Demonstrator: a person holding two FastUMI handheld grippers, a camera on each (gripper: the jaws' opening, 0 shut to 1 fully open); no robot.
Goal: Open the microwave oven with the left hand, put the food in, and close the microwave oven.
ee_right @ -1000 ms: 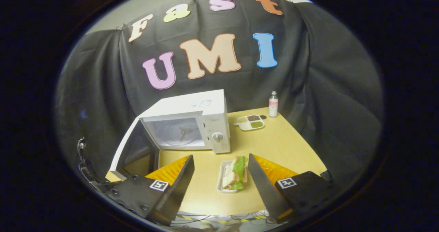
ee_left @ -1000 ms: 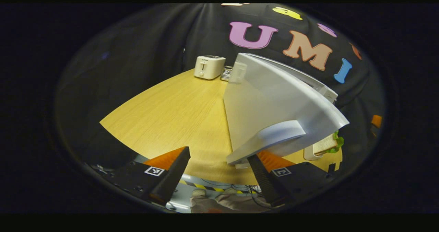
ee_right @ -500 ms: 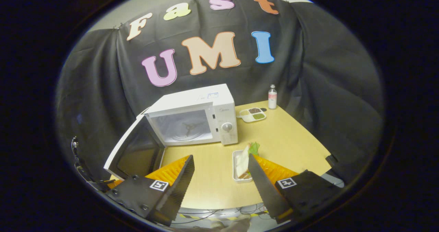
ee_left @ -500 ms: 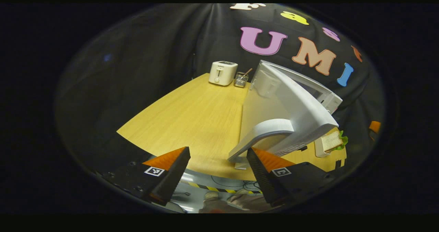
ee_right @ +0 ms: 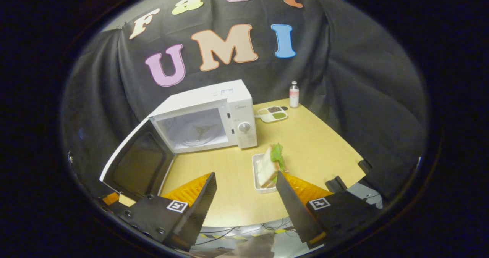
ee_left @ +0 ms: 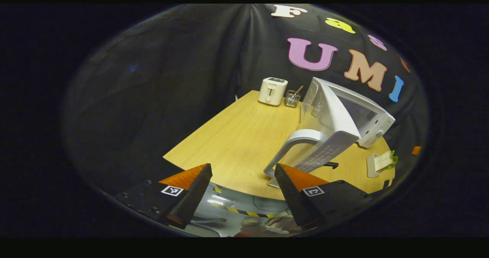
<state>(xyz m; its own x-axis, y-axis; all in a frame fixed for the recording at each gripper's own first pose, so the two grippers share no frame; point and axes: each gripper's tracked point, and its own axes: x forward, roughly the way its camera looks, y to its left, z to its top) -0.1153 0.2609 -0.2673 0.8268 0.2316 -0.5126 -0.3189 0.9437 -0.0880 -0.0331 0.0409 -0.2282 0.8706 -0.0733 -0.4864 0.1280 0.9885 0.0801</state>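
Note:
The white microwave (ee_right: 229,109) stands on the wooden table (ee_right: 313,151) with its door (ee_right: 133,162) swung wide open to the left and its cavity (ee_right: 195,130) showing. In the left gripper view the door (ee_left: 328,124) is seen edge-on, with its curved handle (ee_left: 296,139) facing me. My left gripper (ee_left: 240,195) is open and hangs over the table's front edge, just short of the handle and apart from it. The sandwich (ee_right: 267,166) with lettuce lies in a white tray (ee_right: 255,174) in front of the microwave. My right gripper (ee_right: 246,199) is open, its right finger just below the tray.
A white toaster (ee_left: 272,91) and a wire utensil holder (ee_left: 292,98) stand at the table's far end, left of the microwave. A small bottle (ee_right: 293,94) and a divided dish (ee_right: 272,114) sit at the back right. Cables and striped tape (ee_left: 244,212) lie on the floor below.
My left gripper has drawn back from the door handle, which now sits farther off; the door stays wide open. The right gripper has shifted, and the sandwich now lies closer to its right finger.

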